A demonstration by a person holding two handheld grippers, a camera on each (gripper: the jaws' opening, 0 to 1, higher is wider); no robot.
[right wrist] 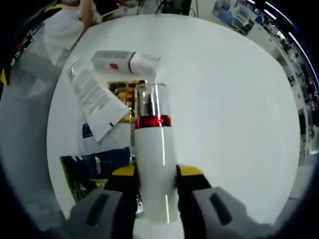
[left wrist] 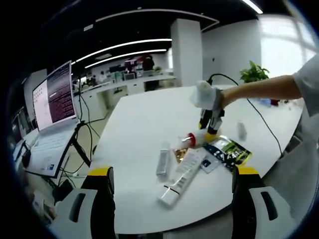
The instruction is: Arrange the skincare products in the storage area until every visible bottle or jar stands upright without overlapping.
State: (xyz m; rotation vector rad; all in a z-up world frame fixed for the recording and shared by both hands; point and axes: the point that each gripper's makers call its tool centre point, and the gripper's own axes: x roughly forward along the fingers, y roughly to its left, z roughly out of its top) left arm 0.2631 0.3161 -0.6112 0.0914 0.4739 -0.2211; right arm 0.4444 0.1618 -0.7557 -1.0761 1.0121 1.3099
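Gripping a white bottle [right wrist: 153,169] between its fingers, the right gripper [right wrist: 154,181]; left gripper [left wrist: 172,181] fingers wide

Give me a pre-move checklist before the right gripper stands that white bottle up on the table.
1. Grip: right gripper jaws closed on the white bottle body: ok.
2. Bottle upright: it lies tilted near the table in the left gripper view: not ok.
3. Clear cap seated above the red band: ok.
4. Landing spot: bare table to the side, away from the tube and leaflet: ok.
5. Left gripper open, holding nothing, well back: ok.
6. Grip firmness: cannot tell.
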